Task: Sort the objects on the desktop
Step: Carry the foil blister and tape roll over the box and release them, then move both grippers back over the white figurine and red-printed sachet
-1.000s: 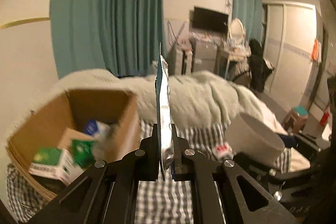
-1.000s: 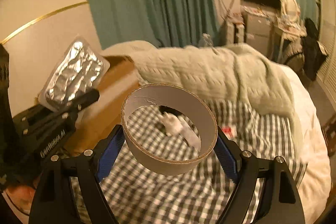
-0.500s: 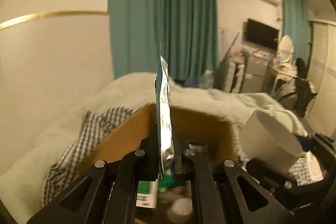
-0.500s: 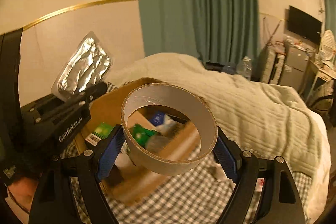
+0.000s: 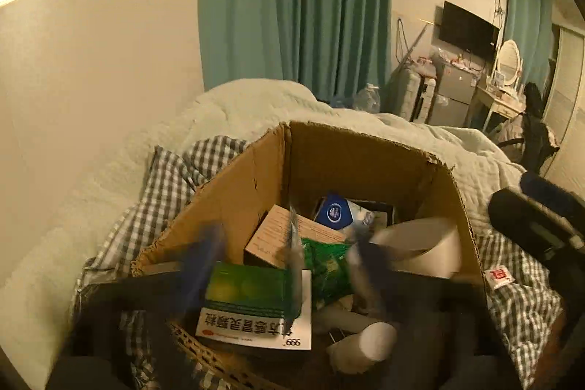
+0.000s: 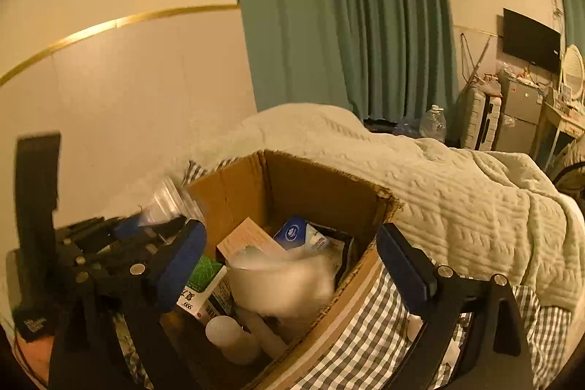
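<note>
Both grippers, left gripper (image 5: 289, 265) and right gripper (image 6: 292, 265), spread wide over cardboard box (image 5: 362, 152), jaws just opened. Blister pack (image 5: 294, 254) and tape roll (image 6: 281, 284) blurred, dropping inside box. Advised: hold above rim until settled, then withdraw clear.

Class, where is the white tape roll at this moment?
In the right wrist view, the tape roll sits blurred inside the cardboard box, between the open right claw's fingers.
</note>
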Motion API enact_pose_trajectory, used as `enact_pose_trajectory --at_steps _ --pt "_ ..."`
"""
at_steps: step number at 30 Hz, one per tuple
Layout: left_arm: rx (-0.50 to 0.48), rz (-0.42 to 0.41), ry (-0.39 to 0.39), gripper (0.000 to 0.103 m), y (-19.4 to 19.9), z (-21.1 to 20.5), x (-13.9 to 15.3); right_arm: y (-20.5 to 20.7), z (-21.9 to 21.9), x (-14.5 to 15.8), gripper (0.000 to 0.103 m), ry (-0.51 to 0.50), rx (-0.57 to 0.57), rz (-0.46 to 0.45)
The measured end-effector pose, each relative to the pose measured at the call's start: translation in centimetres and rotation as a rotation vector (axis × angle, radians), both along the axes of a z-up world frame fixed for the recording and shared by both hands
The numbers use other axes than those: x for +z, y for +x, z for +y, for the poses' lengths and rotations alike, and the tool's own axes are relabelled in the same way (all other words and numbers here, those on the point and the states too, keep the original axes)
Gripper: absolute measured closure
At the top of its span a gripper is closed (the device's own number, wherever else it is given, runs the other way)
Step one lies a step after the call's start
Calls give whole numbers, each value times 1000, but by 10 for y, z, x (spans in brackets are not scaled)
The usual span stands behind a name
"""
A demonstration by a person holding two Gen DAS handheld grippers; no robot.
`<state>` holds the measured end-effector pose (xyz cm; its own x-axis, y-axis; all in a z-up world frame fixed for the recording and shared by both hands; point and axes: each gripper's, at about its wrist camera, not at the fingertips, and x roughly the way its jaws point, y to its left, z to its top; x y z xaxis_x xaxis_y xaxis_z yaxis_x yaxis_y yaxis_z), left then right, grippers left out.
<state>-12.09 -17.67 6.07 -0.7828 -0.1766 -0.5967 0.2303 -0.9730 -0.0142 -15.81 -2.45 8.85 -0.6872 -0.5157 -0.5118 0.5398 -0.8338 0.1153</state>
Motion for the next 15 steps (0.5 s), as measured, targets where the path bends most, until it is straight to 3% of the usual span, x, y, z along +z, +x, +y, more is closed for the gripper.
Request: enact_pose_trajectory --at_steps 2,7,15 --pt "17 58 -26 4 10 5 4 2 9 5 6 -22 -7 1" --pt "-35 95 -55 3 30 40 18 16 47 12 6 -27 -63 34" --pt "-212 66 6 0 33 124 14 43 153 -4 6 32 -310 34"
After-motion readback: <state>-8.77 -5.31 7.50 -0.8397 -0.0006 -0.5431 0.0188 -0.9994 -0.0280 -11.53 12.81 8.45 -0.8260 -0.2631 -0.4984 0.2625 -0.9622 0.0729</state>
